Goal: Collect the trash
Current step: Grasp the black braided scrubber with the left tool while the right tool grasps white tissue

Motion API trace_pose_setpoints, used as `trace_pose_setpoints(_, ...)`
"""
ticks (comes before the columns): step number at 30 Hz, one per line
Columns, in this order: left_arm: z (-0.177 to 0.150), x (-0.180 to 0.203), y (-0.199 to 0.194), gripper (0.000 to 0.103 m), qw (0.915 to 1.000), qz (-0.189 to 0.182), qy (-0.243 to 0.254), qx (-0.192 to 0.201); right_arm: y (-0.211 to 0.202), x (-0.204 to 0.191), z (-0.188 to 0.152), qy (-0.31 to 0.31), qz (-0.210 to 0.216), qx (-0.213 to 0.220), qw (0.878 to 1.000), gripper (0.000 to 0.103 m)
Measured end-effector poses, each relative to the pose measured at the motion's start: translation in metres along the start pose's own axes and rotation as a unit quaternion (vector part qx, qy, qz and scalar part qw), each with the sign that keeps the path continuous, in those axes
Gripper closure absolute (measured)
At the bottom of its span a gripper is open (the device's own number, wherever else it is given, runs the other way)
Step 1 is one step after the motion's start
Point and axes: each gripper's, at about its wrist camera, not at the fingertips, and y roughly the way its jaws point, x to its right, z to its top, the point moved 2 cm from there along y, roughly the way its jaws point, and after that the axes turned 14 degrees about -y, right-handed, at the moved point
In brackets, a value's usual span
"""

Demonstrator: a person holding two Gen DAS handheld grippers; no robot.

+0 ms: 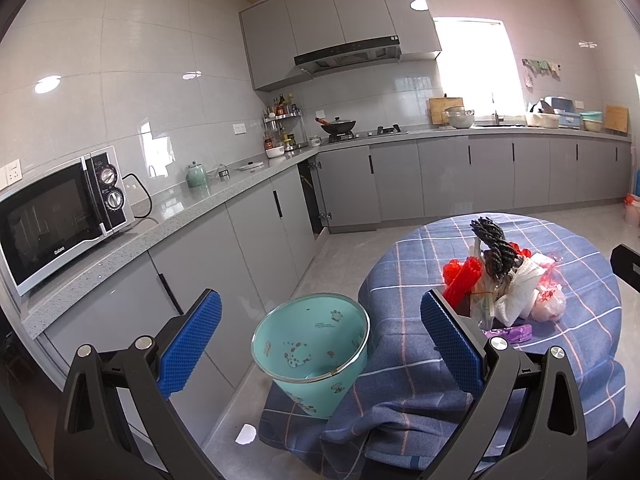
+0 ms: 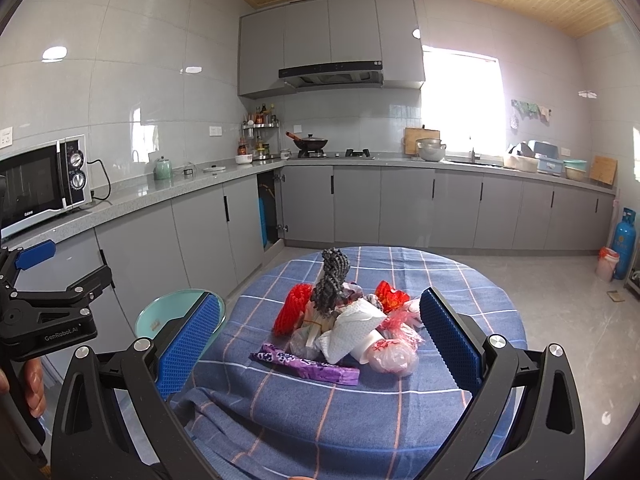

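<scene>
A pile of trash [image 2: 344, 320] lies on the round table with a blue checked cloth [image 2: 400, 420]: a dark braided rope [image 2: 332, 280], red foam netting [image 2: 290, 310], white crumpled paper [image 2: 352, 330], a purple wrapper [image 2: 308, 366] and plastic bags. The pile also shows in the left wrist view [image 1: 504, 288]. A teal trash bin [image 1: 314, 350] stands on the floor left of the table, empty as far as I see. My left gripper [image 1: 320, 344] is open above the bin. My right gripper [image 2: 320, 344] is open and empty, just short of the pile.
Grey kitchen cabinets and counter run along the left and back walls, with a microwave [image 1: 60, 212] on the left counter. A white scrap [image 1: 246, 434] lies on the floor by the bin. A blue gas cylinder [image 2: 624, 242] stands at the far right.
</scene>
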Motion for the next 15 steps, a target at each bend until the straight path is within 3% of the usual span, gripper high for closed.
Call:
trace_pose_setpoints(8,0.0,0.022,0.034,0.005,0.9999,-0.002,0.013,0.002,0.044,0.035,-0.021,0.019,-0.05,-0.03,0.998,0.005)
trace_pose_setpoints(15,0.004,0.071,0.067,0.005,0.9993,-0.031,0.019,-0.004,0.079,0.07,-0.043,0.035,-0.087,-0.055,0.994,0.005)
